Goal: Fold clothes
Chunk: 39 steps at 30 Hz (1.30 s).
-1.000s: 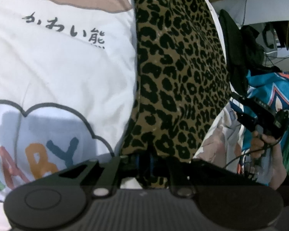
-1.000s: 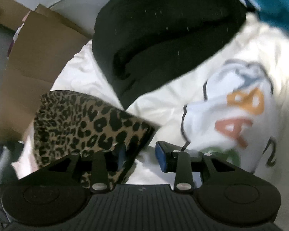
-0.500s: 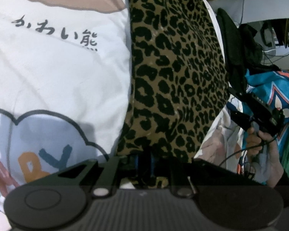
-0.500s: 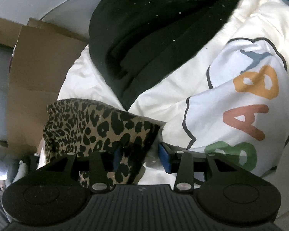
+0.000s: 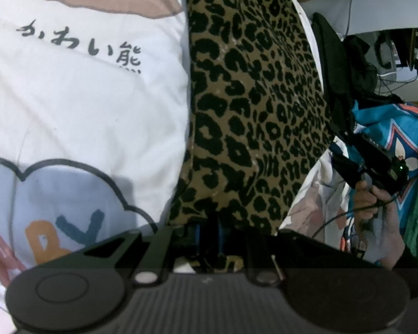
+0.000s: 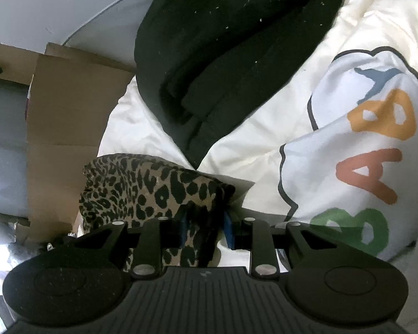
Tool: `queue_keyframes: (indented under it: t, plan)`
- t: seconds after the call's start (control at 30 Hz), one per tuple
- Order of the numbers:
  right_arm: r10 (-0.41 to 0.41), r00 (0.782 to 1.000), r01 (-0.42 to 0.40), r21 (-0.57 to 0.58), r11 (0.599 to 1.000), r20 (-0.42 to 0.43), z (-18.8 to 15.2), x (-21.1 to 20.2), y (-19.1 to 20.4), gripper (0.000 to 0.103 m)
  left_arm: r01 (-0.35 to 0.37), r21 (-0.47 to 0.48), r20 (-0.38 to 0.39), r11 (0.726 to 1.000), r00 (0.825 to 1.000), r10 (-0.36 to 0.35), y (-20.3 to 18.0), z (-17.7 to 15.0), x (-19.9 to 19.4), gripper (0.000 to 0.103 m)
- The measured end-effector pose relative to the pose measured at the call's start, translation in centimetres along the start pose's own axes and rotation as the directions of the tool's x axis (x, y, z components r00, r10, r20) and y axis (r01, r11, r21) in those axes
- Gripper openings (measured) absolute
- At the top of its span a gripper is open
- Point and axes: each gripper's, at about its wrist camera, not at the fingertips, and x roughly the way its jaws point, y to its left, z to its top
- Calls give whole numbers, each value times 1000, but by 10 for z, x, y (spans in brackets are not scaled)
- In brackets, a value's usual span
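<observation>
A folded leopard-print garment point(image 5: 253, 105) lies on a white duvet printed with coloured letters point(image 5: 78, 117). My left gripper point(image 5: 209, 231) is shut on the garment's near edge, and the cloth hides its pads. In the right wrist view, the same leopard-print garment point(image 6: 142, 189) has a corner bunched between the blue pads point(image 6: 228, 226) of my right gripper point(image 6: 205, 224), which is shut on it. The left wrist view also shows the right gripper point(image 5: 345, 150) at the garment's right edge, with a hand point(image 5: 376, 208) holding it.
A folded black garment point(image 6: 237, 50) lies on the duvet point(image 6: 264, 139) beyond the leopard cloth. Brown cardboard point(image 6: 69, 105) stands to the left of it. A teal patterned garment point(image 5: 390, 128) and more dark clothes point(image 5: 337, 64) are piled at the right.
My right gripper moved onto the leopard garment's corner and its pads narrowed around the cloth. The left gripper stayed shut on the near edge and barely shifted.
</observation>
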Motion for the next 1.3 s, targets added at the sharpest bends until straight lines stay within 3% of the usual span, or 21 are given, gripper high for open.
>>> queue_keyframes:
  t: [0.47,0.53,0.77,0.97,1.2,1.27,1.3]
  plan:
    - [106,994,-105,76,992,-10,4,-1,-10,36,12,-3,6,1000,1000,-12,0,-1,-5,13]
    - [98,995,-96,65,993,-17,3,-2,-12,43,13,-3,9,1000,1000,-13,1,-1,-7,17]
    - [83,996,-82,14,996,-35,4,14,-10,44,51,-25,4,998,999,-50,2,-1,3,27]
    - [78,995,-82,-58,995,-69,10,21,-3,44,73,-32,13,997,997,-72,6,-3,3,27]
    - [147,984,-154,-67,986,-104,12,16,-12,41,91,-35,13,995,996,-91,6,-7,4,30]
    - [141,983,-150,-80,985,-116,12,17,-12,36,87,-2,-1,996,996,-87,1,-7,6,30]
    - [133,984,-143,-86,986,-118,12,18,-12,29,86,-3,-2,996,996,-86,1,-7,7,30]
